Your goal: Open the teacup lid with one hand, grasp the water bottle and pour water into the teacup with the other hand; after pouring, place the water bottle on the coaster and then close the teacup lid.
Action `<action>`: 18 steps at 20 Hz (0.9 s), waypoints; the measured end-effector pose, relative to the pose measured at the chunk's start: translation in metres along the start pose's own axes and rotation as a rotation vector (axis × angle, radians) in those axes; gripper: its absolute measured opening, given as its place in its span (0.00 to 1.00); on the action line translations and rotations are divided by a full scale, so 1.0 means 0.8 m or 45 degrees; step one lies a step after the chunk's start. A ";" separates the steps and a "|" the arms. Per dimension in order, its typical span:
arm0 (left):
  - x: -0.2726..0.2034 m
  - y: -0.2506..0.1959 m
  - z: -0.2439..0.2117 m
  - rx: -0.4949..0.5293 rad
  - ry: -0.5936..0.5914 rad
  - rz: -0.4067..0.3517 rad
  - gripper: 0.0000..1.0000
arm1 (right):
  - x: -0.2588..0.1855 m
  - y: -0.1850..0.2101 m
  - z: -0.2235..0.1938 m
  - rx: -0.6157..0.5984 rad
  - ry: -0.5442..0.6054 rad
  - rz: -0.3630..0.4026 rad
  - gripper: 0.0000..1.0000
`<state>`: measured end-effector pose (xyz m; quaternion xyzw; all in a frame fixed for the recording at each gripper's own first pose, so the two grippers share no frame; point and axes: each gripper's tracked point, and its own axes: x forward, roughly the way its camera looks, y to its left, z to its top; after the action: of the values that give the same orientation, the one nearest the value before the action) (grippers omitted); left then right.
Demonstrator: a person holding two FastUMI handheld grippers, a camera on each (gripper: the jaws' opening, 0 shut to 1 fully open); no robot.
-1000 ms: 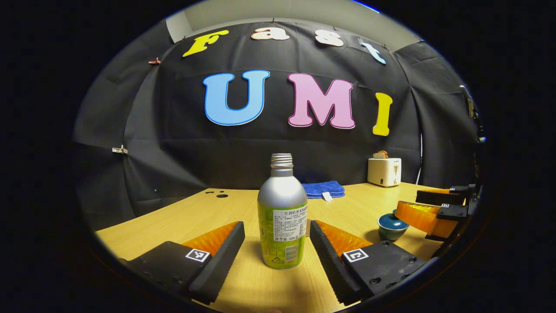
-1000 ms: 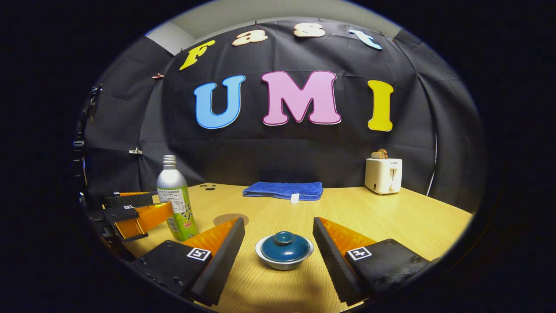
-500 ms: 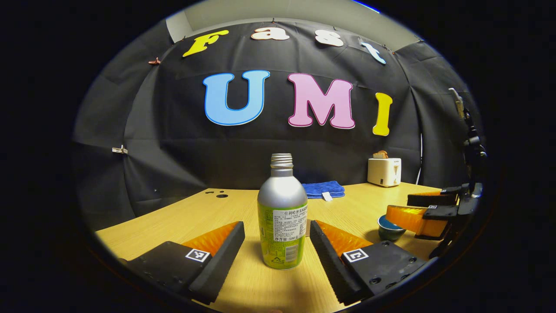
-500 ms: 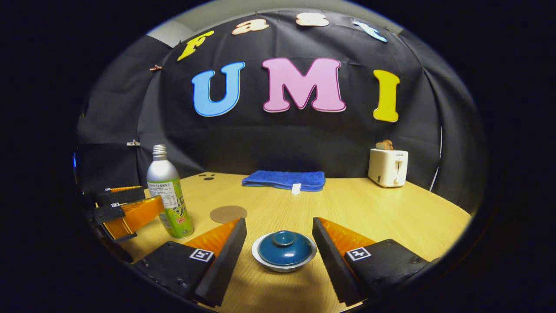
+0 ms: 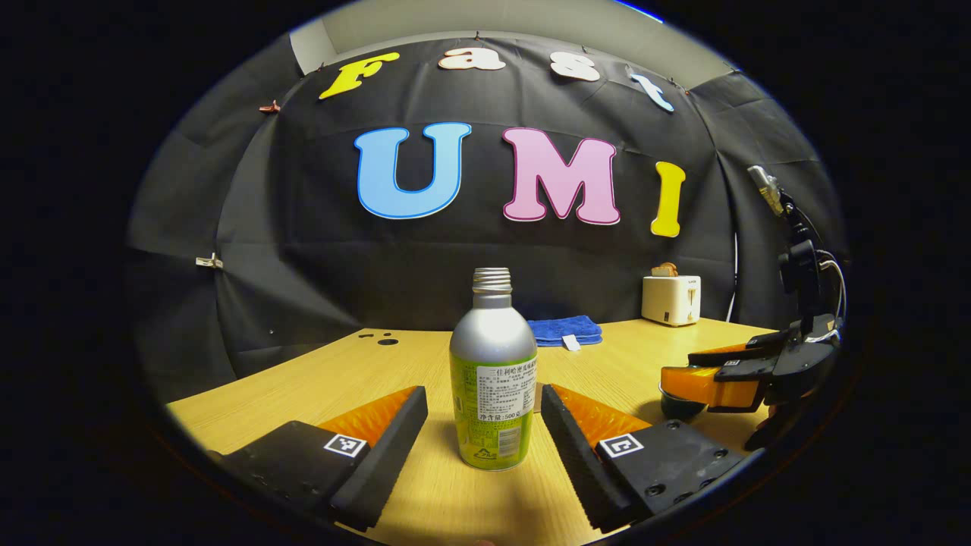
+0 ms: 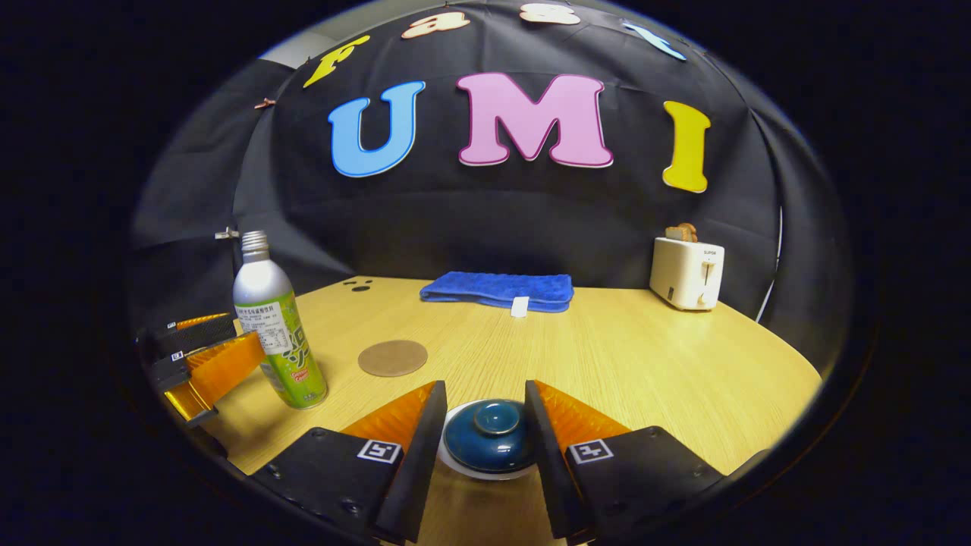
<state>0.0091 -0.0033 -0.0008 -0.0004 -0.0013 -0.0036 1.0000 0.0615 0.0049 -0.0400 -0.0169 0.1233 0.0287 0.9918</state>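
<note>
Bottle count: one water bottle [image 5: 493, 379] standing upright on the wooden table [image 6: 645, 356], cap off, sitting between the spread fingers of the left gripper [image 5: 484, 425], not touching either finger from the look of it. Same bottle showing up at the left in the right gripper view [image 6: 277, 322].

Counting one teacup [image 6: 485, 447] too, white rim, with one dark teal lid [image 6: 491, 438] still sitting on it. Right gripper [image 6: 485, 425] hanging down around it, fingers narrowed in on either side of the lid, close to it but can't tell if actually pressing. Also peeking in at the right edge of the left gripper view [image 5: 709, 383], covering most of the cup.

One round brown coaster [image 6: 393, 358] lying bare, just beside the bottle. One folded blue towel [image 6: 497, 290] at the back, one white toaster [image 6: 686, 273] over at the right with toast poking out.
</note>
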 end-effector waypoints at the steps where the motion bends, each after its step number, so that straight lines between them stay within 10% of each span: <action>1: 0.001 0.000 0.001 0.000 0.000 0.000 0.96 | -0.001 -0.002 0.001 0.002 -0.002 0.000 0.66; 11: 0.001 0.000 0.000 0.000 0.000 -0.002 0.95 | -0.005 -0.006 0.013 0.024 -0.061 0.019 0.25; 18: 0.013 -0.013 0.000 0.000 -0.004 -0.053 0.96 | -0.037 -0.014 0.041 0.036 -0.303 -0.015 0.28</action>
<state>0.0198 -0.0135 -0.0004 -0.0006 -0.0028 -0.0246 0.9997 0.0417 -0.0061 -0.0004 -0.0001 0.0049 0.0229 0.9997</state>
